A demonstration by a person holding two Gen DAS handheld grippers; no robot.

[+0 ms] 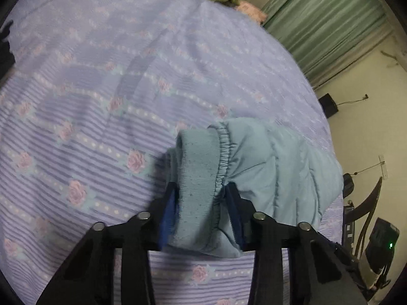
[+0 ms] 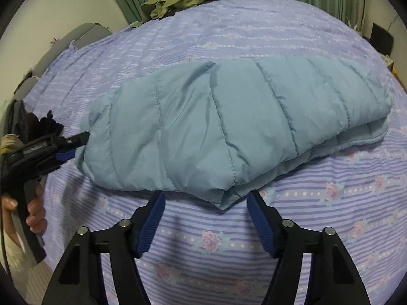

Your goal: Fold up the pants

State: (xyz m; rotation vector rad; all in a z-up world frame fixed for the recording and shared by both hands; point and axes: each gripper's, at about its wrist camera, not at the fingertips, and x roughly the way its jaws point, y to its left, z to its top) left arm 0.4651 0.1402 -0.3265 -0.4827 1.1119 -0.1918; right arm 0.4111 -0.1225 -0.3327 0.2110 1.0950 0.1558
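Pinching the waistband of the pants while my other gripper waits at the folded edge.

Left wrist view first: my left gripper is clamped on the ribbed waistband of the quilted blue pants, low and centre in the frame, with the bulk bunching off to the right over the flowered bedspread. Right wrist view: my right gripper stands spread and holds nothing, its fingers just short of the near corner of the pants, which lie doubled across the middle of the bed. I judge one fold is made; next I should carry the waistband across and smooth it. Only this view shows the whole folded bundle, plus my left gripper gripping at centre left; only the first shows the elastic itself.
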